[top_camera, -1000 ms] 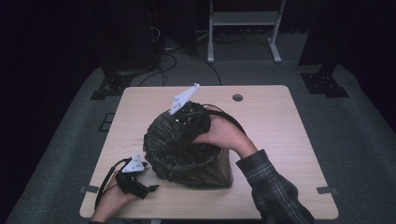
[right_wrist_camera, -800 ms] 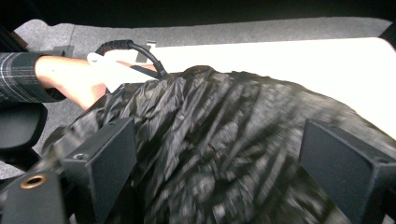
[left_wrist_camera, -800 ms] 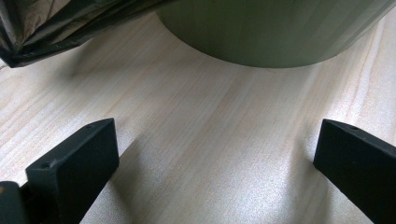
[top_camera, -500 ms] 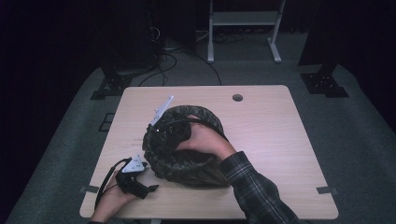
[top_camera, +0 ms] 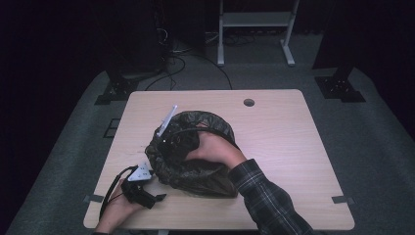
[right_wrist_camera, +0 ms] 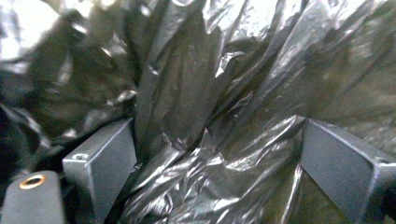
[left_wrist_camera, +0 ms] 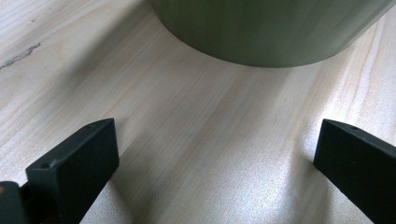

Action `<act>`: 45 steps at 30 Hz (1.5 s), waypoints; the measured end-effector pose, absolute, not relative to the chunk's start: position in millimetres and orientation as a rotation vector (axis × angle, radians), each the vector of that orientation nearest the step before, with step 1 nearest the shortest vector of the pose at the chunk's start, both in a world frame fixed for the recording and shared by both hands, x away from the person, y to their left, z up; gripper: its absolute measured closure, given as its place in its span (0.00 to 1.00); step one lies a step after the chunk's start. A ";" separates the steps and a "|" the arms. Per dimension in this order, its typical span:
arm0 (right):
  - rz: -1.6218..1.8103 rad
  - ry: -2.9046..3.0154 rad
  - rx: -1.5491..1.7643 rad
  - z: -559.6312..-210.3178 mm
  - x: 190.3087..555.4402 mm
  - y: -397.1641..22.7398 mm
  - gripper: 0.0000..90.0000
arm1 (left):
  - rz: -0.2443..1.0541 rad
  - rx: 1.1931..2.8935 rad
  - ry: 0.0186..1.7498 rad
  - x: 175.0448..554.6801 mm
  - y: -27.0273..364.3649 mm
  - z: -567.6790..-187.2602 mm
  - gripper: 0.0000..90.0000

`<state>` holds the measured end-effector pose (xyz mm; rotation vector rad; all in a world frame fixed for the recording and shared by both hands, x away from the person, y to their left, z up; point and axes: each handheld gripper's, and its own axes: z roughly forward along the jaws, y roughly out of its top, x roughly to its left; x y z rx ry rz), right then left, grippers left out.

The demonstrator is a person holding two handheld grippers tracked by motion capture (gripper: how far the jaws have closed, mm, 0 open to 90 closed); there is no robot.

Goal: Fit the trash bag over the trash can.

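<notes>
High view: overhead, facing forward-down across the whole bench (top_camera: 284, 147). Left gripper view: low, skimming the benchtop, close to the bin (left_wrist_camera: 275, 28). Right gripper view: pressed against the bag (right_wrist_camera: 210, 93). All 3 share bin and liner.

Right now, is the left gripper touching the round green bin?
Apart. The left gripper view shows bare wooden table between the open left gripper and the round green bin.

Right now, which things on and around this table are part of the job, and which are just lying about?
In the job:
- round olive-green bin
- crinkled black plastic liner bag
- right gripper, jaws apart inside the bag
- left gripper, open on the table beside the bin

Lying about:
- white metal stand
- floor cables
</notes>
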<state>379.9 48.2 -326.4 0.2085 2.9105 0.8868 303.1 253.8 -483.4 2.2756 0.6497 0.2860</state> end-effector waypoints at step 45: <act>1.248 2.644 0.438 -270.8 360.6 -88.7 0.11 | 0.286 2.274 0.651 302.8 253.8 -483.6 0.00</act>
